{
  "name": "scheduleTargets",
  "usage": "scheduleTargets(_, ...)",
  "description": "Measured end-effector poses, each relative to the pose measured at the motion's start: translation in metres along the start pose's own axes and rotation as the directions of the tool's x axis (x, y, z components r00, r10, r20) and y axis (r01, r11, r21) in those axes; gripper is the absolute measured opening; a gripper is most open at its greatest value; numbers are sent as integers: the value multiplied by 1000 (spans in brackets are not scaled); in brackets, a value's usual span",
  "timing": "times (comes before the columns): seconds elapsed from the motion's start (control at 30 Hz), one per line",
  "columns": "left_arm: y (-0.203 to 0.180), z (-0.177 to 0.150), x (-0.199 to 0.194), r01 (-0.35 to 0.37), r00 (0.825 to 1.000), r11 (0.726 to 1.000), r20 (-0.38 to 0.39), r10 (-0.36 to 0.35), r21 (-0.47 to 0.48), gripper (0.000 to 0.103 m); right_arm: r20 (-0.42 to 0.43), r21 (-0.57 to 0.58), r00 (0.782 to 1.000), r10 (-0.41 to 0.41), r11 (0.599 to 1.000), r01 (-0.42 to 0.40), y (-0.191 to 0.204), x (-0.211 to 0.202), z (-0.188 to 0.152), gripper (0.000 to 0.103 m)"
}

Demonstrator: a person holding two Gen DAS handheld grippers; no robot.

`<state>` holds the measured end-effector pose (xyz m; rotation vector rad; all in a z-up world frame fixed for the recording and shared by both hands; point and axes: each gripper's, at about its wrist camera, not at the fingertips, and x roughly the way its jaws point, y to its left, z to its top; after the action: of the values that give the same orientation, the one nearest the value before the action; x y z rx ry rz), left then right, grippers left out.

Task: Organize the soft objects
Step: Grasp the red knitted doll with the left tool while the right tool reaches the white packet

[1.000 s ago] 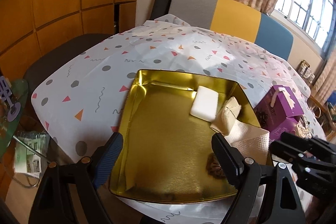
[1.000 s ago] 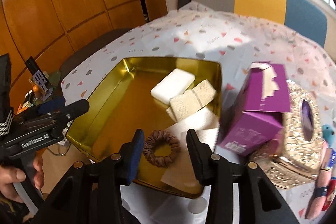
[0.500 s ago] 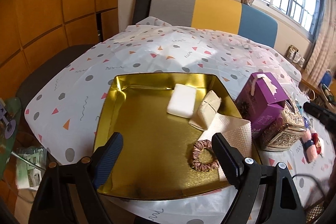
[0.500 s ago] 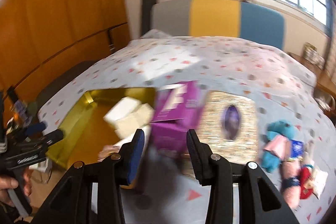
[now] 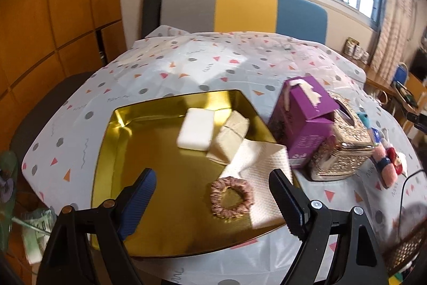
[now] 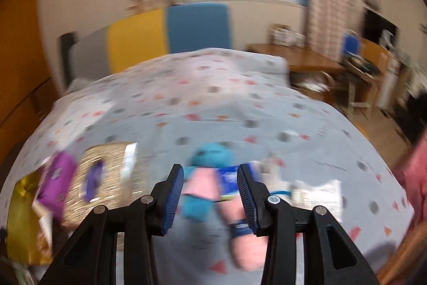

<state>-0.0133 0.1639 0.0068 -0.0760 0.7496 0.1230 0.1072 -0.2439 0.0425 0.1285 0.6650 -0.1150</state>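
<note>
A gold tray (image 5: 138,124) lies on the patterned tablecloth. In it are a white sponge (image 5: 196,128), a folded beige cloth (image 5: 230,138), a white paper towel (image 5: 256,170) and a pink scrunchie (image 5: 231,196). My left gripper (image 5: 213,199) is open and empty above the tray's near part. My right gripper (image 6: 210,191) is open over a teal and pink plush toy (image 6: 205,178), which lies between the fingers in a blurred view; contact cannot be told. The small plush toys also show in the left wrist view (image 5: 384,156).
A purple box (image 5: 304,119) and a glittery gold tissue box (image 5: 344,148) stand right of the tray. They also show blurred in the right wrist view, the purple box (image 6: 57,183) and the tissue box (image 6: 106,172). A wooden desk (image 6: 307,63) stands beyond the table.
My right gripper has let go of the scrunchie in the tray and swung right to the plush toys. My left gripper has pulled back and turned right.
</note>
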Motion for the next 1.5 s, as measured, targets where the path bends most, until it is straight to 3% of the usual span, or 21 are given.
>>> scheduleTargets(0.3, -35, 7, -2, 70, 997, 995, 7, -71, 77, 87, -32, 241, 982, -185, 952, 187, -103, 21, -11, 42)
scheduleTargets(0.43, -47, 8, -4, 83, 996, 990, 8, -84, 113, 87, -64, 394, 984, -165, 902, 177, -139, 27, -23, 43)
scheduleTargets(0.5, -52, 10, -4, 104, 994, 987, 10, -106, 121, 87, -35, 453, 990, -138, 881, 139, -149, 23, -26, 43)
scheduleTargets(0.83, -102, 29, -21, 234, 968, 948, 38, -248, 217, 87, -9, 531, 996, -92, 843, 83, -160, 20, -32, 43)
scheduleTargets(1.0, -149, 38, -25, 342, 933, 891, 3, -359, 297, 87, -5, 561, 997, -71, 825, 62, -164, 21, -33, 44)
scheduleTargets(1.1, -184, 40, -24, 413, 904, 844, -41, -425, 342, 87, -1, 565, 998, -62, 823, 52, -164, 21, -34, 44)
scheduleTargets(1.27, -235, 36, -10, 468, 879, 789, -120, -462, 398, 85, 19, 584, 999, -41, 811, 22, -167, 19, -36, 44)
scheduleTargets(1.37, -264, 32, -3, 505, 858, 747, -160, -487, 432, 80, 26, 605, 999, -22, 796, 2, -172, 20, -37, 44)
scheduleTargets(1.5, -298, 26, 19, 566, 823, 694, -256, -507, 446, 60, 42, 628, 999, -1, 778, -25, -176, 18, -40, 44)
